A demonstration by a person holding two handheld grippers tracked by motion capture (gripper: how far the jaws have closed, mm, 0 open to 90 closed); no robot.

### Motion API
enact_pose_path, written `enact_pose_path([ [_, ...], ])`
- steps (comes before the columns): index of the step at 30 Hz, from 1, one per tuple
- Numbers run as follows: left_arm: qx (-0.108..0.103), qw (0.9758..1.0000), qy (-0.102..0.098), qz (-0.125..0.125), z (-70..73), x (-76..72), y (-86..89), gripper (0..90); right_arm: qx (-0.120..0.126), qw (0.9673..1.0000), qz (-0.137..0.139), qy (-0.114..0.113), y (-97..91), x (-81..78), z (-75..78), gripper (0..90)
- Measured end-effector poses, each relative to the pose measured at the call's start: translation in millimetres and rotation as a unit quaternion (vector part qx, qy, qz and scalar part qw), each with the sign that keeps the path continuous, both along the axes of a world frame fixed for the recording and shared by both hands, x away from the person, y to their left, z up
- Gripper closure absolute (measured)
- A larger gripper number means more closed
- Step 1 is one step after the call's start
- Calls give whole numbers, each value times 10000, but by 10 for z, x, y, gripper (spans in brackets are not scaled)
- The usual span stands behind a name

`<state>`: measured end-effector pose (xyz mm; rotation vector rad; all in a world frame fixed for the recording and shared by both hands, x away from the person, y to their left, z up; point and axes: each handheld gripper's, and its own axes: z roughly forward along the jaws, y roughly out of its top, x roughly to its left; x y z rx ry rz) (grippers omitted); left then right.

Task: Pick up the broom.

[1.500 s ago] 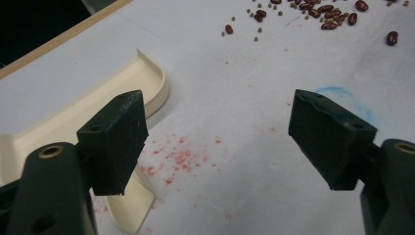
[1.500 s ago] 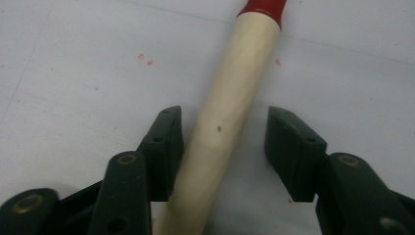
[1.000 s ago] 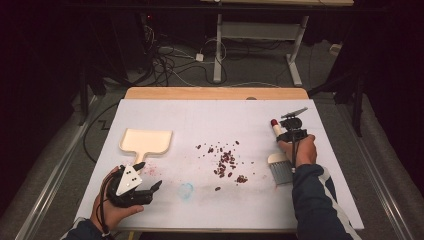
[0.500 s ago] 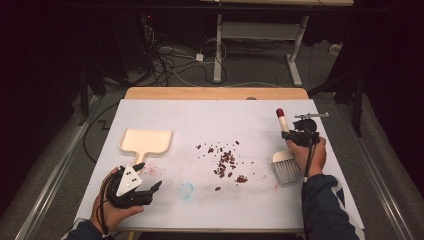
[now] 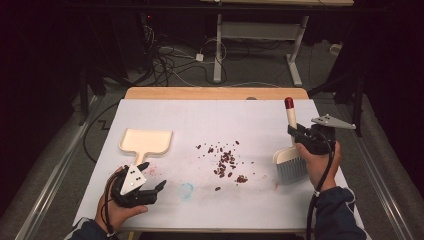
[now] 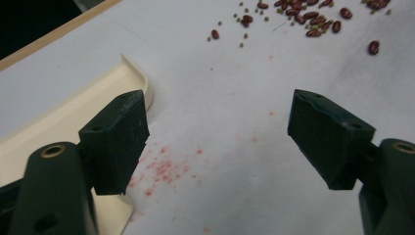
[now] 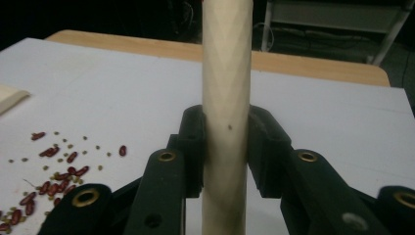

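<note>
My right gripper [image 5: 300, 134] is shut on the cream handle [image 7: 226, 98] of a small brush [image 5: 289, 161], held upright at the table's right side, red tip up and grey bristles down. A scatter of red beans and small green seeds [image 5: 226, 160] lies mid-table, left of the brush; the same beans [image 7: 54, 181] lie low on the left in the right gripper view. My left gripper [image 5: 152, 177] rests open near the front left edge, its jaws wide with bare table between them. The cream dustpan [image 5: 146, 141] lies just beyond it, its edge [image 6: 73, 112] behind the left jaw.
The white table cover [image 5: 210, 120] carries a faint pink stain [image 6: 166, 169] and a pale blue smear [image 5: 185, 190] near the front. A wooden table edge [image 5: 215, 93] runs along the back. Beyond it stand cables and a desk frame [image 5: 255, 45] on the floor.
My right hand has lifted the brush and carried it up and toward the back, tilting it upright with the red tip higher. The left hand has stayed where it was.
</note>
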<state>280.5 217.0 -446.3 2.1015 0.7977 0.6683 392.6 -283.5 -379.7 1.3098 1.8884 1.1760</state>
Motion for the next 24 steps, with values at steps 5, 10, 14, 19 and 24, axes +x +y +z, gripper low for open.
enact_pose_path([
  [5, -279, 9992, 164, -219, 63, 27, -196, 234, 86, 9998, 143, -146, 34, -86, 81, 708],
  [10, -563, 9962, 235, -618, 180, 61, -504, 240, 158, 9987, 285, -386, 168, -219, 182, 708],
  [14, -753, 9918, 177, -1017, 298, 97, -849, 242, 184, 9970, 451, -595, 340, -314, 236, 708],
  [19, -941, 9852, 202, -1420, 400, 129, -1280, 249, 187, 9945, 670, -788, 595, -442, 263, 707],
  [24, -1167, 9789, 198, -1663, 466, 145, -1642, 268, 220, 9914, 856, -964, 850, -565, 269, 707],
])
